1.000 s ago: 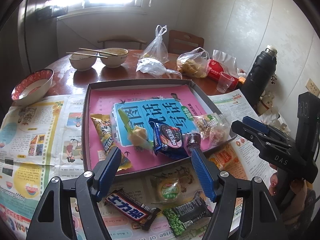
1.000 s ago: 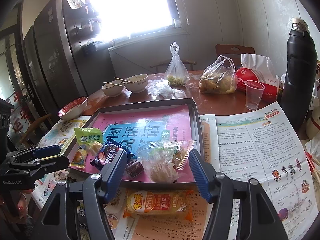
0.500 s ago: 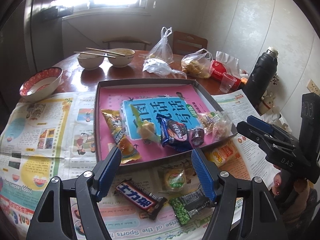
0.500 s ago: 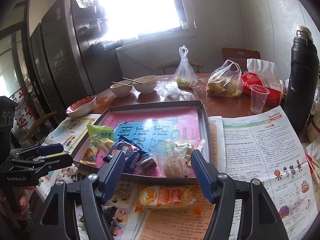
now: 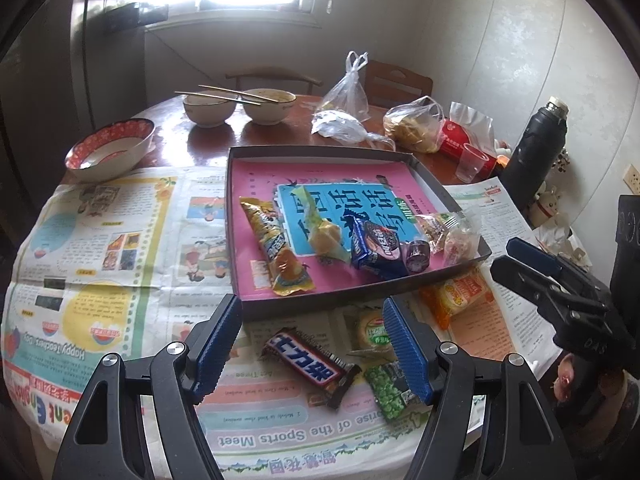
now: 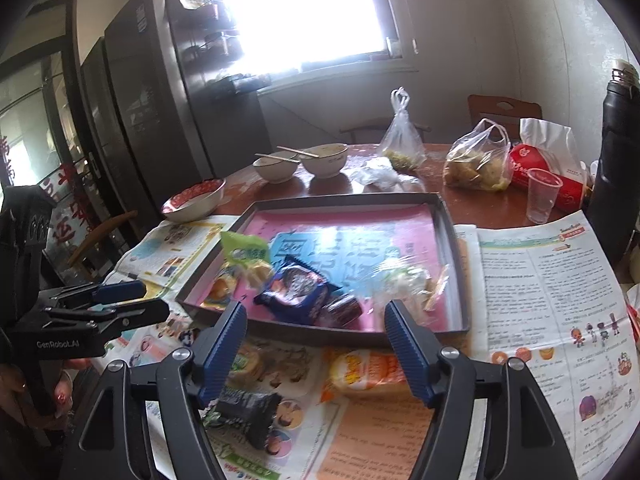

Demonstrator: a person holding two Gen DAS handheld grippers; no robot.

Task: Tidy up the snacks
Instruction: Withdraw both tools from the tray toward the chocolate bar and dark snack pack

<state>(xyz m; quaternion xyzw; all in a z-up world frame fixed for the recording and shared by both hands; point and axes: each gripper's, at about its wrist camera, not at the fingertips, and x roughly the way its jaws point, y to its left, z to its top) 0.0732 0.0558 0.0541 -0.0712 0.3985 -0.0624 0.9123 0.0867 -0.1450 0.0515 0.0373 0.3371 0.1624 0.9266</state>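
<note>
Snacks are split between two places: several already lie in the shallow tray [image 5: 448,196] at twelve o'clock of the left tongs [image 5: 312,344], among them a long yellow packet [image 5: 276,248], a blue biscuit pack [image 5: 374,246] and a clear wrapped sweet bundle [image 5: 448,232], while four wait outside on the newspaper [image 5: 100,240] that covers the desk [image 5: 168,140]. Between the left tongs lies a chocolate bar [image 5: 308,364]; a round green-labelled cake [image 5: 372,330] and a green pea packet [image 5: 390,390] sit near the right finger, and an orange packet [image 5: 456,294] rests at two o'clock, against the tray's near wall. Left tongs stand wide and empty above the bar. Right tongs [image 6: 316,344] are also wide and empty, their jaws having just been opening, with the orange packet at six o'clock of the tray in that view. Risks, as I judge them: slick wrappers may slide from the pads, a low grab could pinch the newspaper and drag it, and the two tongs, working close together, might collide over the crowded near edge.
</note>
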